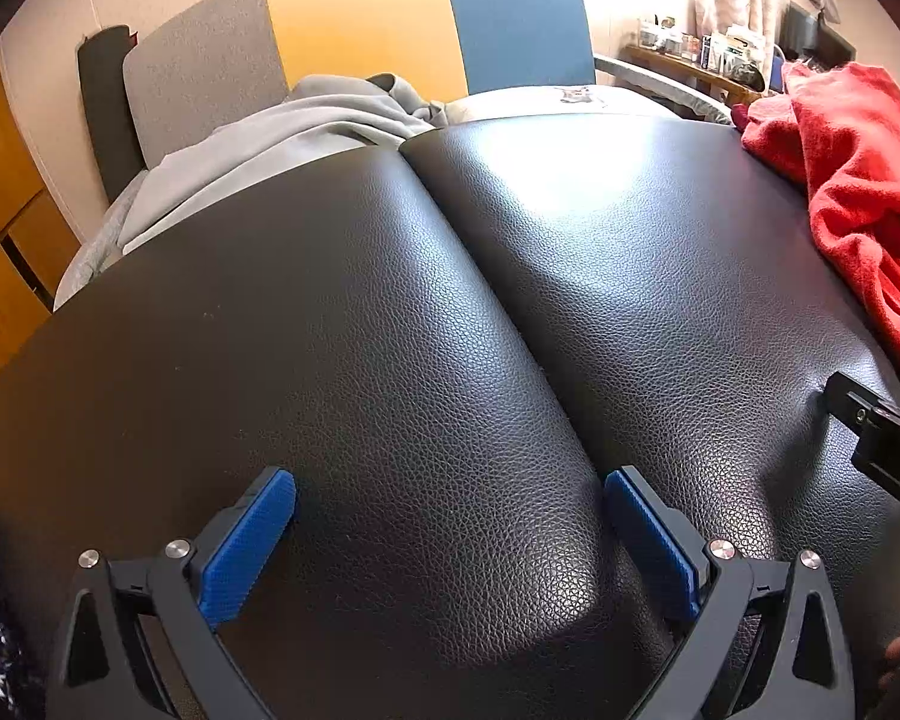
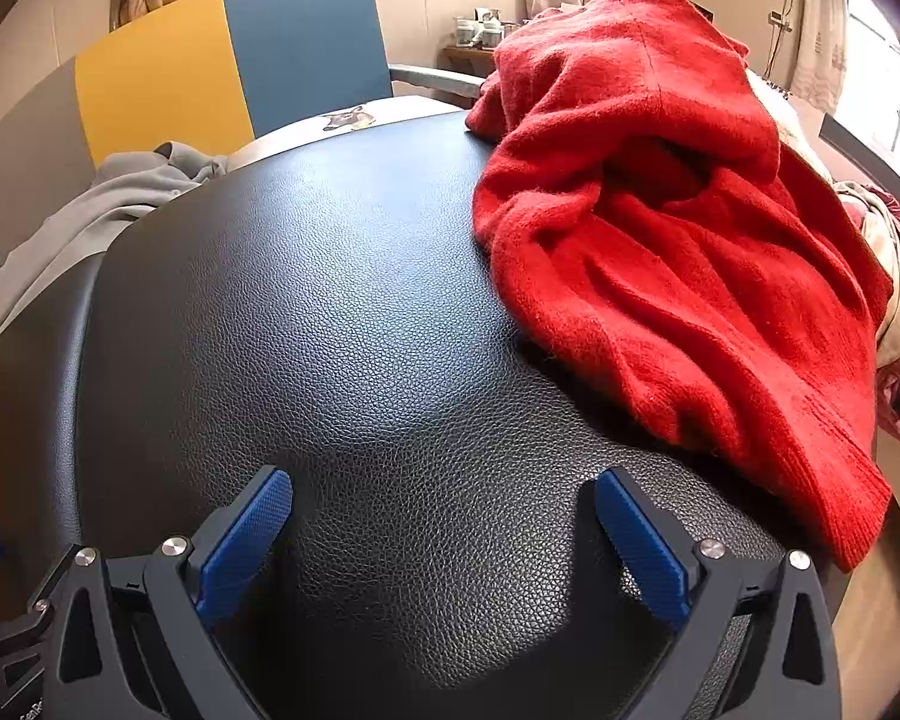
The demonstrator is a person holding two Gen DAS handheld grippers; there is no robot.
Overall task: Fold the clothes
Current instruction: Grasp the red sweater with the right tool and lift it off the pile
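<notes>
A crumpled red knit sweater (image 2: 678,228) lies in a heap on the right side of the black leather cushions (image 2: 342,324); it also shows at the right edge of the left wrist view (image 1: 858,192). A grey garment (image 1: 282,138) lies bunched at the cushions' far left edge, also seen in the right wrist view (image 2: 108,204). My left gripper (image 1: 450,498) is open and empty, low over the cushions near their seam. My right gripper (image 2: 444,498) is open and empty over the cushion, left of and below the sweater's hem. Part of the right gripper shows in the left wrist view (image 1: 882,444).
A chair back in grey, yellow and blue (image 1: 354,24) stands behind the cushions. A wooden shelf with jars (image 1: 690,60) is at the back right. More patterned fabric (image 2: 894,312) lies beyond the sweater on the right. A wooden cabinet (image 1: 0,210) stands at the left.
</notes>
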